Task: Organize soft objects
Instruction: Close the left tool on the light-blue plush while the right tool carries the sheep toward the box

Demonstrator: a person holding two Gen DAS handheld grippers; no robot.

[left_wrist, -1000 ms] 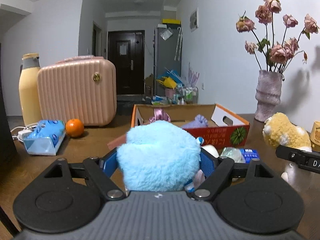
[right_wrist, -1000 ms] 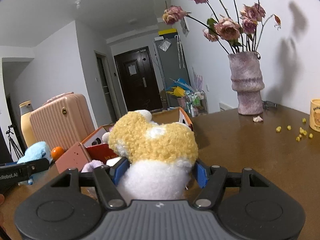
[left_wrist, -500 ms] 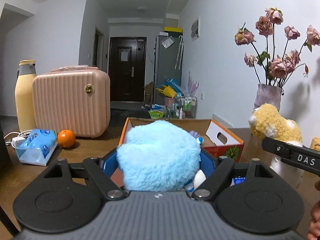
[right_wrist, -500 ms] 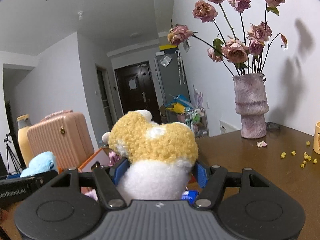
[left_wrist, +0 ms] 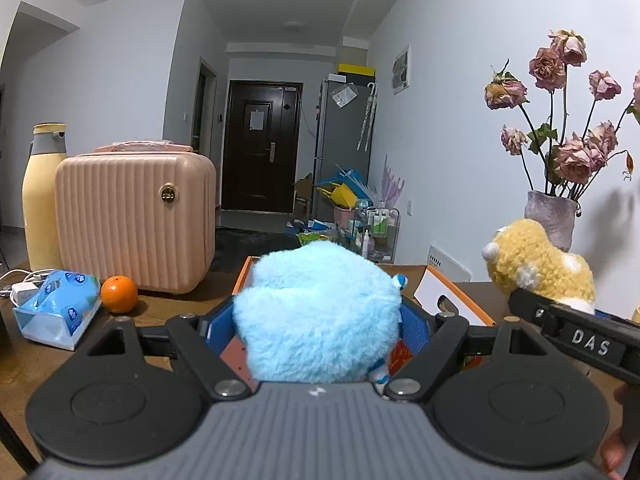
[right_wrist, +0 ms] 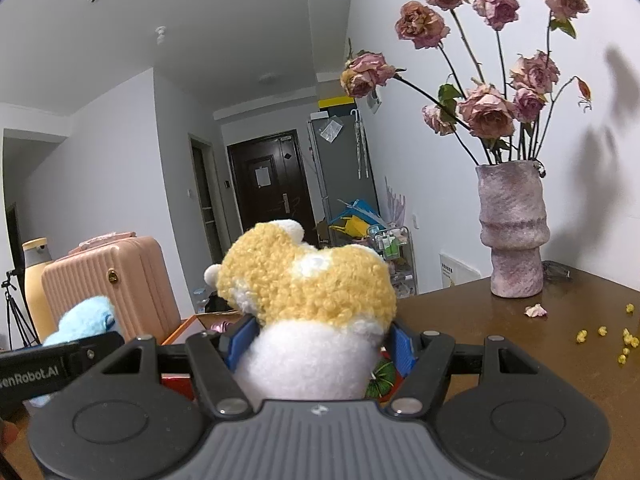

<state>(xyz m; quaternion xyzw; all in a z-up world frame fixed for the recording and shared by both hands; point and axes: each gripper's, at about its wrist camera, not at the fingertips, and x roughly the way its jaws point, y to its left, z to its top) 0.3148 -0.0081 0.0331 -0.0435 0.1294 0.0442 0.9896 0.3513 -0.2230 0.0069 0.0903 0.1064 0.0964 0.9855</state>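
Observation:
My left gripper [left_wrist: 316, 324] is shut on a fluffy light-blue plush toy [left_wrist: 316, 312] and holds it in the air in front of the orange cardboard box [left_wrist: 452, 294]. My right gripper [right_wrist: 318, 344] is shut on a yellow-and-white plush toy [right_wrist: 308, 292], also held up above the table. The yellow plush [left_wrist: 536, 268] and the right gripper's black body show at the right of the left wrist view. The blue plush [right_wrist: 86, 316] shows at the left of the right wrist view. The box's inside is mostly hidden behind the toys.
A pink ribbed case [left_wrist: 136, 220], a yellow bottle [left_wrist: 40, 196], an orange [left_wrist: 119, 299] and a blue tissue pack [left_wrist: 56, 308] stand at the left. A purple vase with dried roses [right_wrist: 512, 228] stands at the right, with petals and yellow crumbs [right_wrist: 600, 332] on the brown table.
Both grippers have risen with their plush toys; the box and table have dropped lower in both views. The grips have not changed.

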